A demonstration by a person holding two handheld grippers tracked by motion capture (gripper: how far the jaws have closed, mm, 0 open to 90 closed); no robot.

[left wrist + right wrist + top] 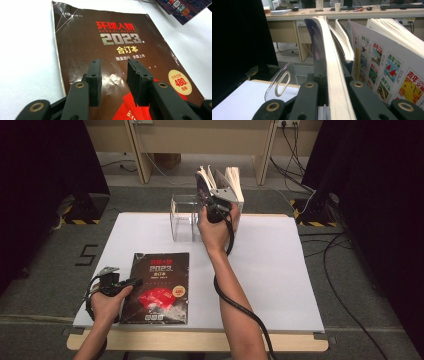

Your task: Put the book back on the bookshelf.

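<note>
So, at the left, the left gripper (134, 281) hovers spread over a dark magazine (159, 287) lying flat on the desk (280, 270), not yet filed. Farther right, the right gripper (204, 196) pinches a thick magazine (329, 62) upright, apparently inside the clear rack (181, 217).

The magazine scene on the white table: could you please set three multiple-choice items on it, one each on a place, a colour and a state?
1. Where does the dark magazine lie?
A. flat on the white table
B. in the clear rack
C. on the floor

2. What colour is its cover title?
A. blue
B. red
C. green

3. How is the right gripper?
A. open in the air
B. lying on the table
C. shut on an upright magazine

Answers: 1 A, it lies flat by the left gripper. 2 B, red characters top the cover. 3 C, the jaws clamp its edge.
</note>
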